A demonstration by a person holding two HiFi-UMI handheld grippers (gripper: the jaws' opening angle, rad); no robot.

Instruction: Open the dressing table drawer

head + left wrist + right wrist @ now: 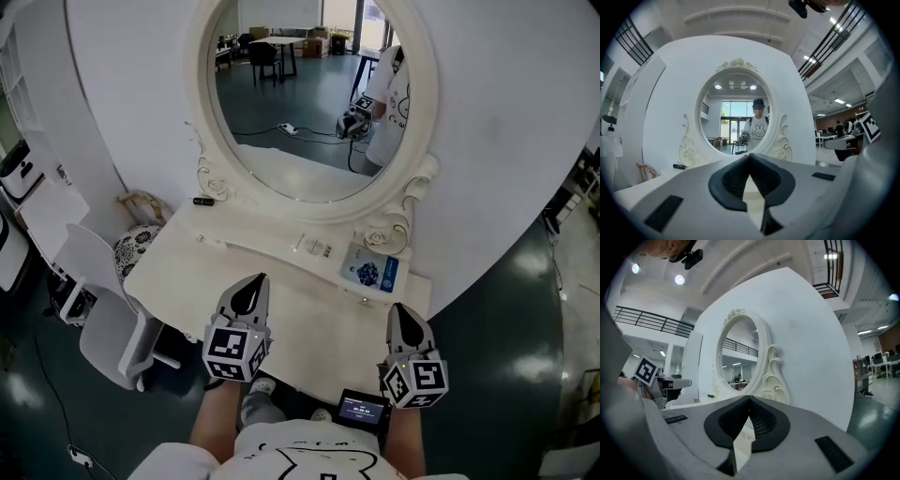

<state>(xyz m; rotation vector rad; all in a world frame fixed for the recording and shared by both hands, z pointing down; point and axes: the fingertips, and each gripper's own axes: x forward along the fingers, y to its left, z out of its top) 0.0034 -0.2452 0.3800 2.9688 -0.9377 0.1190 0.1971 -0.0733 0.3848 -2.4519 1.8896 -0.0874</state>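
Black fingers (733, 180) of the left gripper (247, 289) meet at their tips with nothing between them. The right gripper (404, 314) is closed the same way and is also empty. Both are held level over the near half of the white desk (309, 314), well apart, pointing toward the oval mirror (309, 103) at the far side. On the low ledge at the mirror's foot lie a blue-printed packet (371, 271) at the right and a small black stick (202, 201) at the far left. The drawer front cannot be made out; 2 tiny knobs (200, 238) show on the ledge's front. A white chair (98, 323) stands left of the desk.
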